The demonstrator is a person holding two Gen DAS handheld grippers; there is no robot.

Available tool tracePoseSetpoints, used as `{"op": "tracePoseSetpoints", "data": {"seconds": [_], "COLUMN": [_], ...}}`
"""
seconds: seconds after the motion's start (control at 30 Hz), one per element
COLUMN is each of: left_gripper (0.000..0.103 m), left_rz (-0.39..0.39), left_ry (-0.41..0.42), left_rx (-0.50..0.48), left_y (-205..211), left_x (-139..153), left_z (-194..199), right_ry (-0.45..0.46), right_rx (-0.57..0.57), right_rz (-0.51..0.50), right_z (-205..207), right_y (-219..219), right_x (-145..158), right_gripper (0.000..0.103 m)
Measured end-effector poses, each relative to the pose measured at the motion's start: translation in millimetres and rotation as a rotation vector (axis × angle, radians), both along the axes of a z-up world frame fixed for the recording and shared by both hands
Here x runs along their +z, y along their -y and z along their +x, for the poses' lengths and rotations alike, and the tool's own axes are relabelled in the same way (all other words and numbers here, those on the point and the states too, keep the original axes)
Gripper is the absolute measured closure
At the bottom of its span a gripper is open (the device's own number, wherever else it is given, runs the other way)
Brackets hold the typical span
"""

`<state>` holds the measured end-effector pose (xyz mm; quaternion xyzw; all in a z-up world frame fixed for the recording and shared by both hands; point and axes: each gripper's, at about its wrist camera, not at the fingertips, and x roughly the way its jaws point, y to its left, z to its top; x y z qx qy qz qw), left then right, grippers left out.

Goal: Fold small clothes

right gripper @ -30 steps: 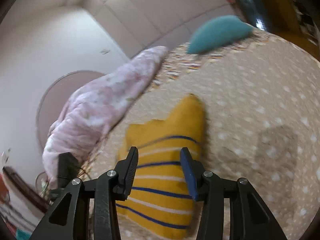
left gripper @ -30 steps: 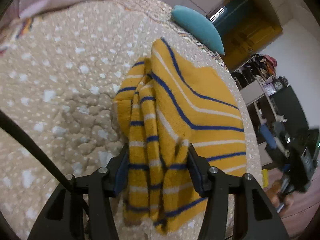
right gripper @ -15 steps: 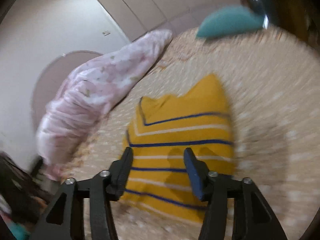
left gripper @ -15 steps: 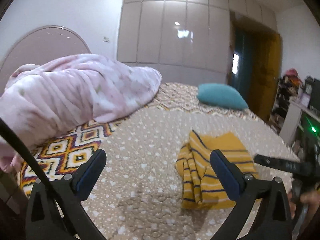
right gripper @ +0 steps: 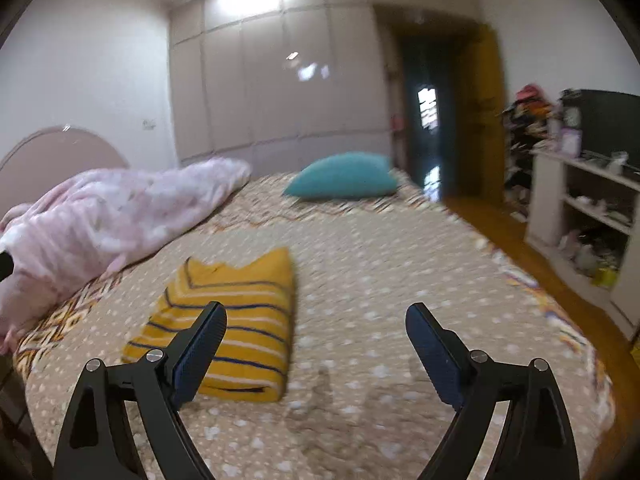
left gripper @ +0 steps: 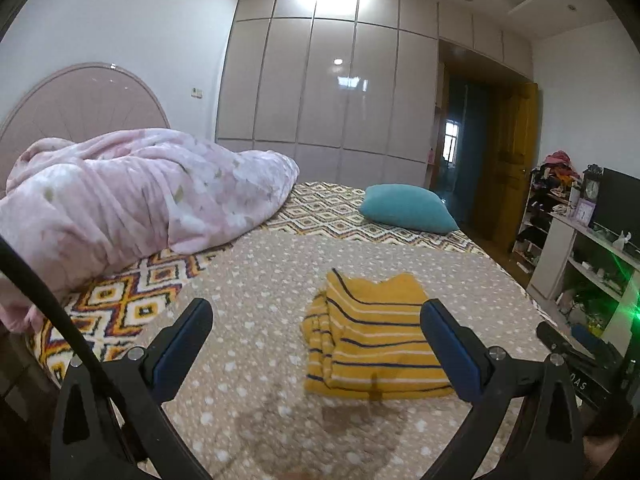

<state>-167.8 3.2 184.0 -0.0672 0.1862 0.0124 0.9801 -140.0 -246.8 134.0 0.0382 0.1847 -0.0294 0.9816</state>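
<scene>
The yellow striped garment [left gripper: 372, 340] lies folded into a thick, roughly rectangular bundle on the dotted bed cover [left gripper: 256, 280]; in the left wrist view it sits ahead of the left gripper [left gripper: 316, 344], between the lines of the two fingers and closer to the right-hand one, whose blue pad [left gripper: 448, 348] overlaps its near right corner in the picture; in the right wrist view the same garment [right gripper: 240, 320] lies ahead and to the left, partly behind the left-hand finger of the right gripper [right gripper: 316, 344]. Both pairs of fingers are spread wide and hold nothing; whether any finger touches the cloth I cannot tell, though they look lifted clear of it. The knit looks soft, plush and light, so it should sag and unroll if lifted by one layer only; it seems grippy, not slippery, and nothing about it is fragile. The left edge of the bundle is a looser stack of rumpled layers, the right edge a cleaner fold; I judge the best hold to be a pinch through all layers at a near corner, or at both near corners at once, one per gripper. Farther beyond the fingers lie a teal pillow [left gripper: 406, 208] and, off to the left, a pink quilt [left gripper: 132, 196]; a white shelf unit [right gripper: 580, 216] stands to the right of the bed.
</scene>
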Motion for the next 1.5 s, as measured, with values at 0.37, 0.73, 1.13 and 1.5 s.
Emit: {"op": "tracePoseSetpoints", "data": {"seconds": [0.37, 0.73, 1.13, 1.5], "left_gripper": [0.000, 0.000, 0.000, 0.000], "left_rz": [-0.049, -0.059, -0.050, 0.017], "left_ry": [0.046, -0.186, -0.341, -0.418], "left_rx": [-0.035, -0.046, -0.002, 0.027], "left_y": [4.2, 21.9, 18.1, 22.0], "left_x": [1.0, -49.7, -79.4, -93.5], "left_z": [-27.3, -7.9, 8.3, 16.1], "right_ry": [0.023, -0.212, -0.342, -0.381], "right_rx": [-0.129, -0.117, -0.038, -0.015], "right_rz": [0.048, 0.127, 0.191, 0.147], "right_z": [-28.8, -12.3, 0.9, 6.3], "right_y": [7.2, 3.1, -5.8, -17.2], "right_x": [1.9, -44.0, -70.4, -79.0], "right_gripper": [0.000, 0.000, 0.000, 0.000]}}
